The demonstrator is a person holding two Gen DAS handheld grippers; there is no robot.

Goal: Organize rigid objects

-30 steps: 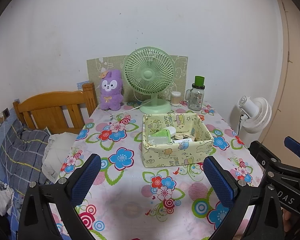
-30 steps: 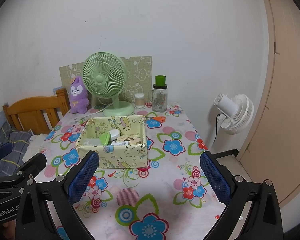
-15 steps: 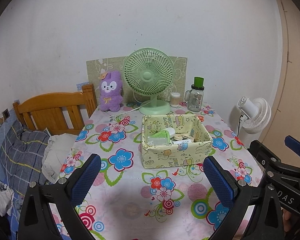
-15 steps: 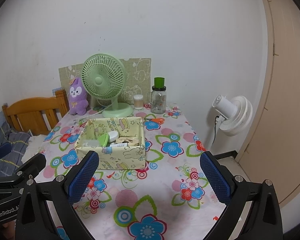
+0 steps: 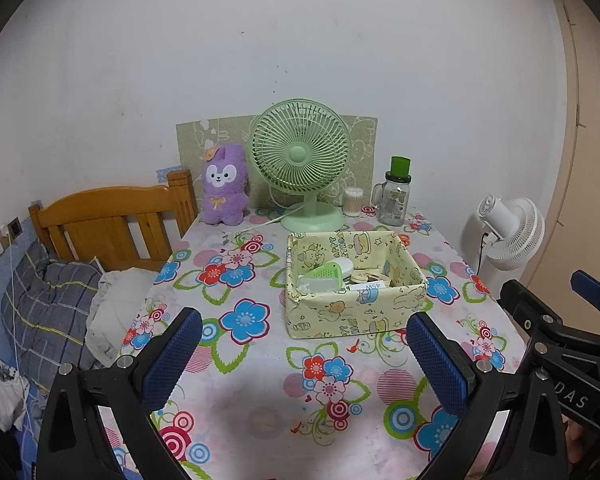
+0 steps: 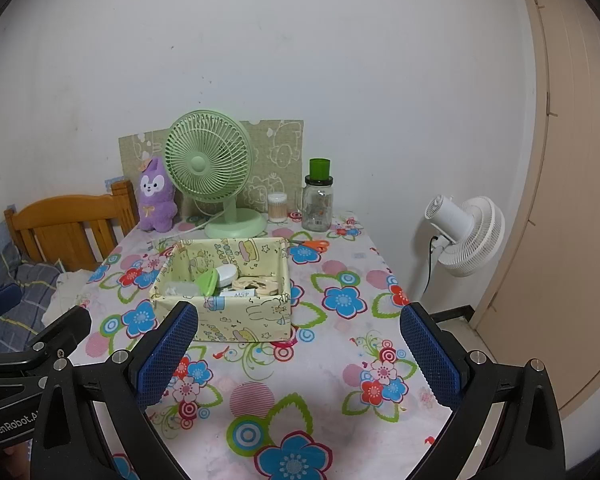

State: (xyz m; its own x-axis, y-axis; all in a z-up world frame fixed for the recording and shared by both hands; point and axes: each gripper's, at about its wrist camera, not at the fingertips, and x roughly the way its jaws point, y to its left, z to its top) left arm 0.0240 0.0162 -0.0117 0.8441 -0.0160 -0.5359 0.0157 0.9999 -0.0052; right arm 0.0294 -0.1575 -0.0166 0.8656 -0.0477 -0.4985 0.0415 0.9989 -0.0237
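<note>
A pale yellow cartoon-print storage box (image 5: 356,316) (image 6: 240,320) sits mid-table on the floral tablecloth (image 5: 260,380). Inside lie a green plastic item (image 5: 326,274) (image 6: 206,282), a white case (image 6: 226,274) and wooden pieces (image 6: 260,284). My left gripper (image 5: 304,356) is open and empty, held above the table in front of the box. My right gripper (image 6: 298,352) is open and empty, to the front right of the box. Orange-handled scissors (image 6: 310,245) lie behind the box.
At the table's back stand a green desk fan (image 5: 300,160), a purple plush toy (image 5: 223,184), a cotton-swab jar (image 5: 353,201) and a glass jar with a green lid (image 5: 394,192). A wooden bed headboard (image 5: 112,220) is left; a white floor fan (image 6: 468,232) is right.
Both grippers have drawn back a little from the table, so the box looks slightly farther away. Both stay open and empty.
</note>
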